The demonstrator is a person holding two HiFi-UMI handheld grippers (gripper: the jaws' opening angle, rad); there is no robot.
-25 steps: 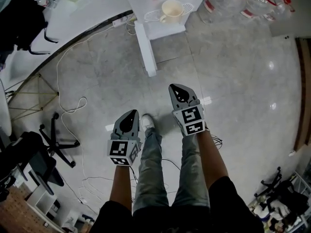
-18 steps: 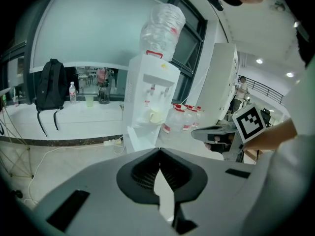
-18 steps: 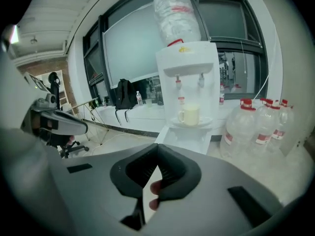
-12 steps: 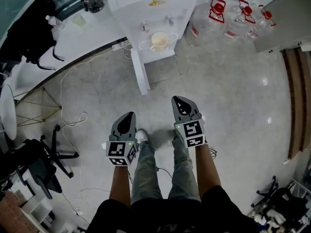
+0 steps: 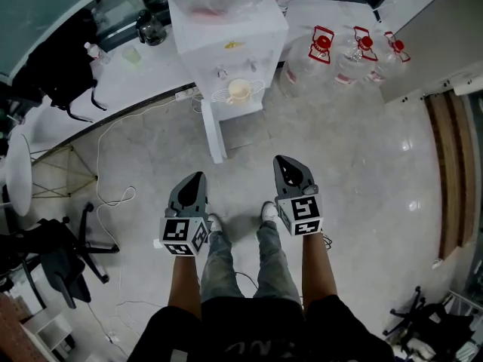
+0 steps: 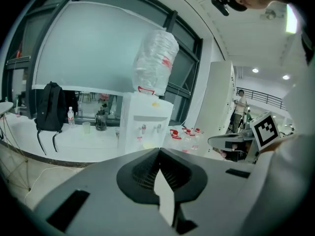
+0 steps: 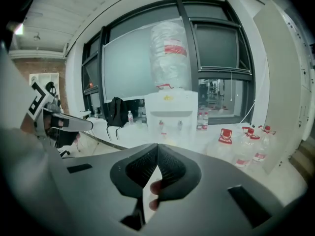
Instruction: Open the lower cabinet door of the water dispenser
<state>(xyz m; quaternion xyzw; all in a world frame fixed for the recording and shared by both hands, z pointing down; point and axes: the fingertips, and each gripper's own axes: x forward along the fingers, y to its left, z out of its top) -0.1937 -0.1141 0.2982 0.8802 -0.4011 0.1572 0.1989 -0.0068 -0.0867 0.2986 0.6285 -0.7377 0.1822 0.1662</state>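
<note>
The white water dispenser [image 5: 226, 47] stands at the top of the head view with a clear bottle on it and a cream cup [image 5: 238, 90] on its drip tray. From its lower front a white door panel [image 5: 213, 130] sticks out edge-on toward me, swung wide. My left gripper [image 5: 198, 176] and right gripper [image 5: 282, 159] hover side by side above the floor, well short of the dispenser, both shut and empty. The left gripper view shows its jaws [image 6: 158, 150] closed tip to tip, dispenser [image 6: 146, 127] beyond. The right gripper [image 7: 157, 145] is likewise closed before the dispenser [image 7: 171, 109].
Several water jugs with red caps [image 5: 343, 55] stand right of the dispenser. A black backpack [image 5: 64, 74] and a glass pot [image 5: 151, 25] sit on the white ledge at left. A cable [image 5: 113, 194] trails over the grey floor; an office chair [image 5: 53, 255] is at lower left.
Both grippers have risen, still shut. The view has drawn back, so the whole dispenser with its bottle now shows and looks smaller and farther off.
</note>
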